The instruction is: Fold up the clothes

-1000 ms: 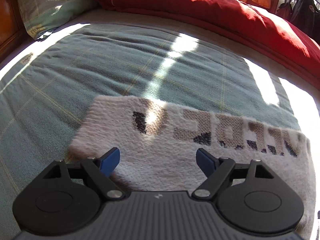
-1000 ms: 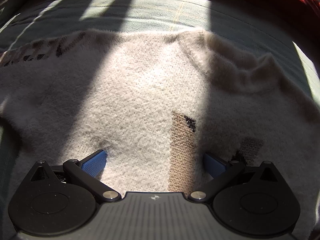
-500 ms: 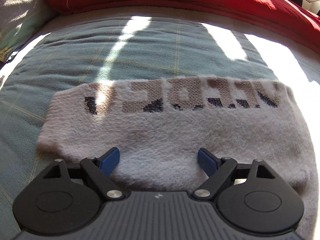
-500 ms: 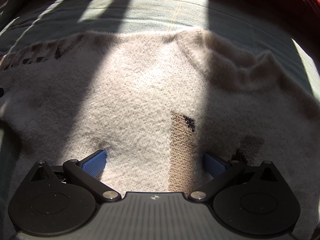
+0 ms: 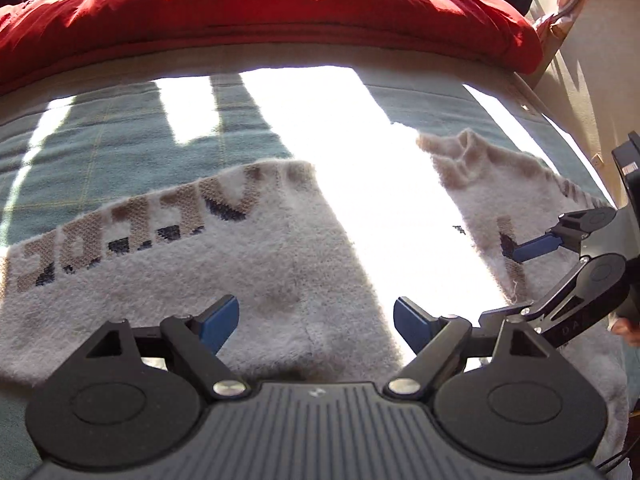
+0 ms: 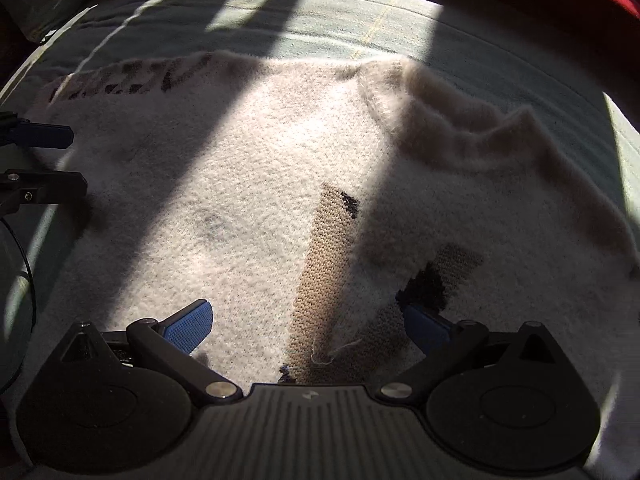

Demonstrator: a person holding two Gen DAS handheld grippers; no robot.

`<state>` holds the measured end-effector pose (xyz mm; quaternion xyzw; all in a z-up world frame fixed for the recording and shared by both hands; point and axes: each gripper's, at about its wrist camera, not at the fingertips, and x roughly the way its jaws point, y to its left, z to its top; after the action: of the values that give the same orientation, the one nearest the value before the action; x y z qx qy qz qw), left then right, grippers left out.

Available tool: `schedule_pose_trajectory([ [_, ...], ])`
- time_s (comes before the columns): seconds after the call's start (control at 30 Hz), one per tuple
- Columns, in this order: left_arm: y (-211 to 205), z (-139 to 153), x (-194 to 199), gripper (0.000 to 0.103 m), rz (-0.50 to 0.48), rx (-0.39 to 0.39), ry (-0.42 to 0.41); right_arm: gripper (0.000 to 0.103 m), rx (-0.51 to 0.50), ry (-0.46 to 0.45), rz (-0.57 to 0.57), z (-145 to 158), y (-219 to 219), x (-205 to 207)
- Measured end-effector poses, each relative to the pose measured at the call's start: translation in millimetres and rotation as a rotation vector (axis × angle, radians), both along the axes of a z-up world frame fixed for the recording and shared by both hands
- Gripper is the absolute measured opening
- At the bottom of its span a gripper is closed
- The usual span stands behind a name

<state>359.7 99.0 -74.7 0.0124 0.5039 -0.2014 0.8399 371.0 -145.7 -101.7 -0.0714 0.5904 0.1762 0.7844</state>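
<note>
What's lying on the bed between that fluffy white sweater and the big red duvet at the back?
Nothing but bedding. In the left wrist view, only the green checked blanket, striped with sunlight, separates the sweater from the red duvet.

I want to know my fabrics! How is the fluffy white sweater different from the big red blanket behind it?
The sweater is cream white and fuzzy with tan and dark knitted letters; the red blanket is plain red and smooth-looking, with no pattern. The sweater lies spread flat on the green bedcover; the red blanket is bunched into a puffy heap along the far edge. The sweater lies close under both grippers; the blanket lies farther off. Both are soft, rest on the bed, and catch sun stripes.
</note>
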Motion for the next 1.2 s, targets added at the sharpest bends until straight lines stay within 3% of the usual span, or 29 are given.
schedule_pose_trajectory([
  [0.17, -47, -23, -26, 0.085, -0.17, 0.038, 0.038, 0.103, -0.027, -0.041, -0.029, 0, -50, -36],
  [0.37, -61, -58, -52, 0.087, -0.186, 0.147, 0.034, 0.103, -0.097, -0.092, 0.083, -35, -59, -69],
  [0.63, -64, -64, -47, 0.098, -0.129, 0.183, 0.075, 0.103, -0.056, -0.094, 0.065, -41, -65, -66],
  [0.87, -68, -63, -53, 0.099, -0.113, 0.208, 0.067, 0.103, -0.05, -0.112, 0.104, -36, -73, -83],
  [1.2, -82, -53, -109, 0.098, -0.327, 0.3, -0.024, 0.103, -0.047, -0.143, 0.26, -28, -101, -158],
])
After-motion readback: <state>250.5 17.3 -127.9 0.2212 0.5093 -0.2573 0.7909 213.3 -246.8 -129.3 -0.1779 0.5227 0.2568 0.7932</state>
